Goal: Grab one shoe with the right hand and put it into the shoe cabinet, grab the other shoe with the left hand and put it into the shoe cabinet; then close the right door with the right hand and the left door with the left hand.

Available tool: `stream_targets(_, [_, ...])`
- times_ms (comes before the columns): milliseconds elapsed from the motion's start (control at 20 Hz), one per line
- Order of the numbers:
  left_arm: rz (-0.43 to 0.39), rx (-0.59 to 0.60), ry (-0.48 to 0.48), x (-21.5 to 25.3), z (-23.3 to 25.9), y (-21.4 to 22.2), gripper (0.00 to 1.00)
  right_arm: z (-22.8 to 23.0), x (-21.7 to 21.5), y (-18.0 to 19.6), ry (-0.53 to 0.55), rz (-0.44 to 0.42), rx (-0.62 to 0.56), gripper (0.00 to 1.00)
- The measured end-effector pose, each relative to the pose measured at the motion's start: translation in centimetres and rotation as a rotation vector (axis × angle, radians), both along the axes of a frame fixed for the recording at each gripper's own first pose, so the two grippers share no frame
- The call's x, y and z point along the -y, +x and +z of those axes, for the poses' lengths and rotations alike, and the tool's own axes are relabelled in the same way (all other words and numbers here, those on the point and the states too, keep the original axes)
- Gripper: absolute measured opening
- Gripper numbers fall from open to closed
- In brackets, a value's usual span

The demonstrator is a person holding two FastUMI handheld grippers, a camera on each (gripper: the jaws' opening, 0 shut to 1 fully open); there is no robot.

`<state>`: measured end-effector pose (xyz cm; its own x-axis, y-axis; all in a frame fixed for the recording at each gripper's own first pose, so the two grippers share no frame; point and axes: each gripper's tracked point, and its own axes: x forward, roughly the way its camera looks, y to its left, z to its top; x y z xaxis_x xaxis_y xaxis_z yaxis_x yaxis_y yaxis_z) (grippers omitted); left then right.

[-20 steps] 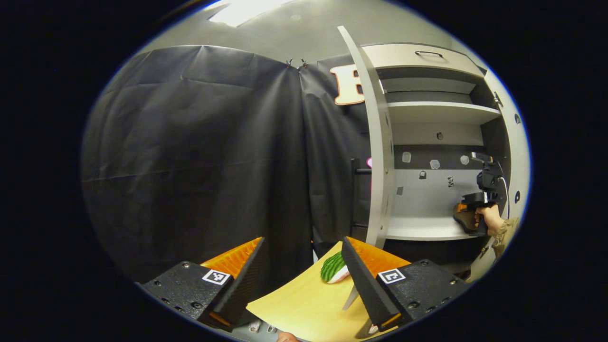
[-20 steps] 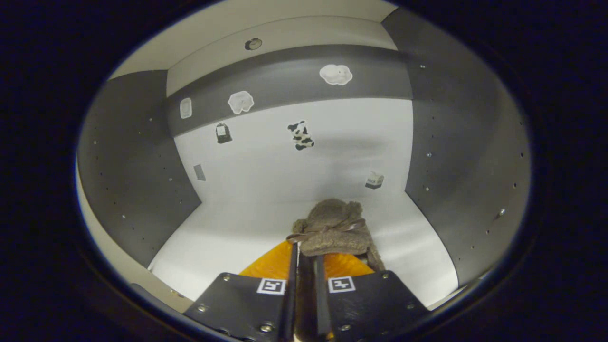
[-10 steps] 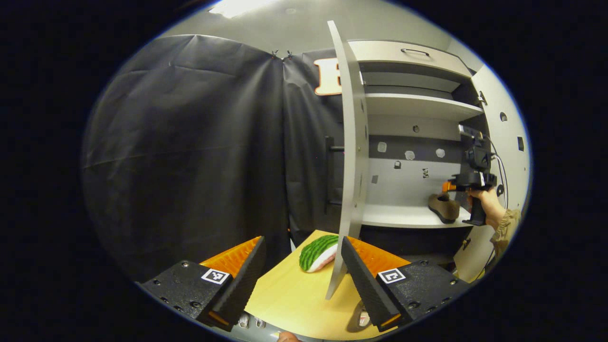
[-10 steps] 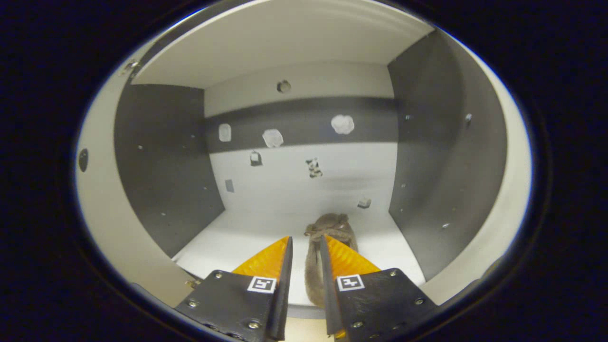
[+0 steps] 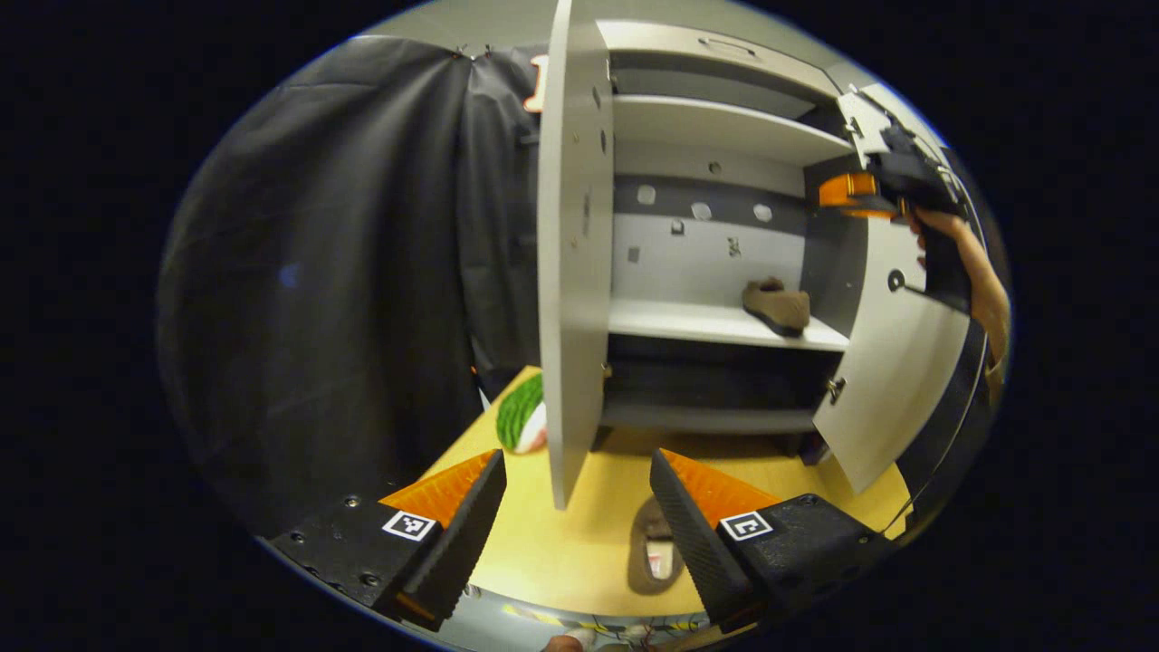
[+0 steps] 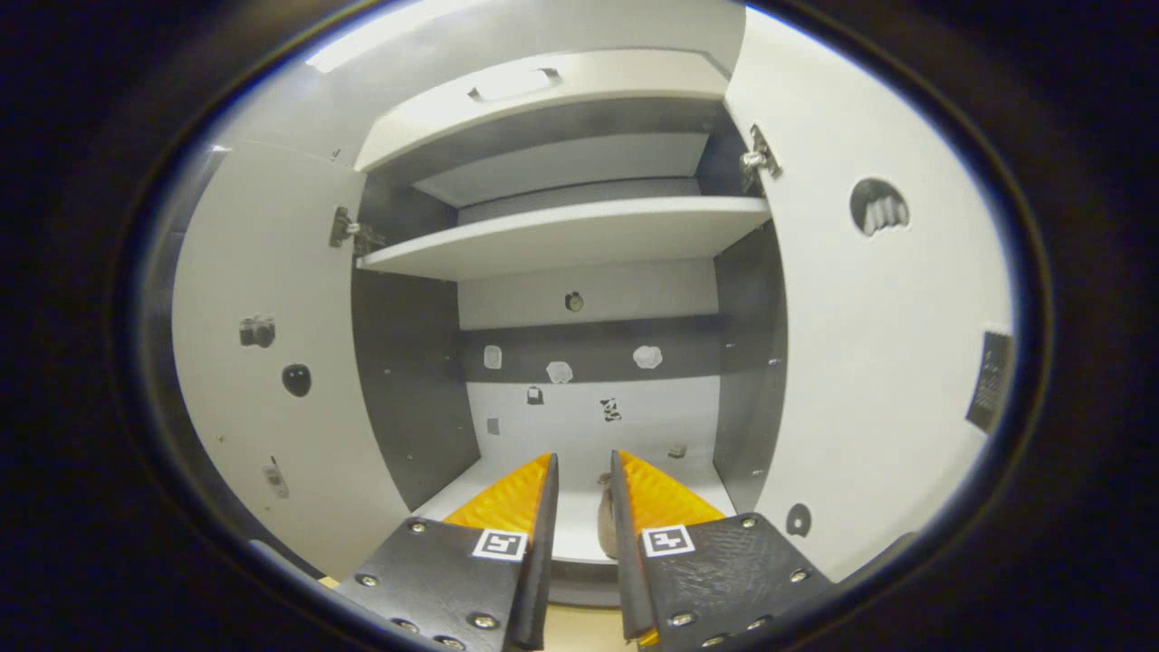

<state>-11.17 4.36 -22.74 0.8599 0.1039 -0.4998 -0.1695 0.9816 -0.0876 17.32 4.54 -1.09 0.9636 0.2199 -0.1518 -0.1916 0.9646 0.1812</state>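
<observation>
- Counting two brown shoes: one shoe (image 5: 776, 307) on the cabinet (image 5: 724, 136) shelf, centre right; another shoe (image 5: 654, 554) on the table (image 5: 579, 552), bottom centre.
- Left gripper (image 5: 575, 471) spread wide, empty.
- Right gripper (image 6: 584, 471) slightly parted, empty.

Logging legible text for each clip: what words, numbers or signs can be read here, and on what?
No text reads clearly.
Square markers: coded patterns, no words.
Stickers inside the cabinet: pictures, too small for lettering.
Patch inside the shoe on the table: blurred, unreadable.
</observation>
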Motion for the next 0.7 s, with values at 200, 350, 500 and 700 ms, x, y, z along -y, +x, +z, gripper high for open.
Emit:
stream_targets(200, [-0.101, -0.167, -0.098, 3.1, -7.3, -1.3, 0.98, 1.6, 2.5, -3.3, -0.034, -0.023, 0.020, 0.32])
stream_targets(350, [-0.166, -0.280, -0.125, 4.9, -12.5, -1.4, 0.97, 2.6, 4.3, -5.3, -0.034, -0.050, 0.027, 0.32])
stream_targets(500, [-0.198, -0.361, -0.148, 5.6, -18.0, -0.9, 0.97, 3.6, 5.8, -7.2, -0.048, -0.058, 0.045, 0.32])
stream_targets(700, [-0.220, -0.468, -0.128, 6.0, -24.0, 0.3, 0.97, 4.0, 7.0, -9.7, -0.062, -0.062, 0.039, 0.32])
